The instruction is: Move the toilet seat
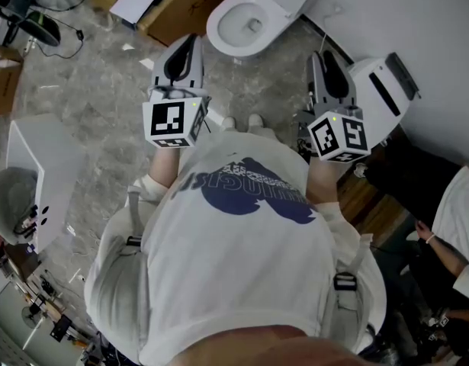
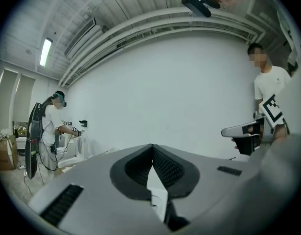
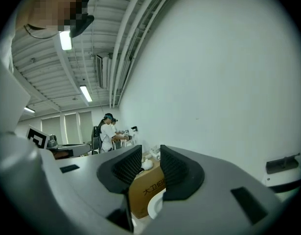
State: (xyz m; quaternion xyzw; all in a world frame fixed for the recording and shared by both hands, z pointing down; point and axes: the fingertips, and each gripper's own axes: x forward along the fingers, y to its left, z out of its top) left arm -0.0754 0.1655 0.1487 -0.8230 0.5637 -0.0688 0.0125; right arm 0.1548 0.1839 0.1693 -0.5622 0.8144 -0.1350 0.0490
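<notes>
Toilet seat [image 1: 219,38]: ahead, below, nearer my left claw [image 2: 152,156], closed tight, empty. Right claw [image 3: 151,163] part-open, empty.

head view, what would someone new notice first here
The white toilet at top centre, bowl uncovered, on the grey floor. Below it, the left gripper and right gripper are held out toward it, each carrying a black-and-white marker cube; neither touches anything.
</notes>
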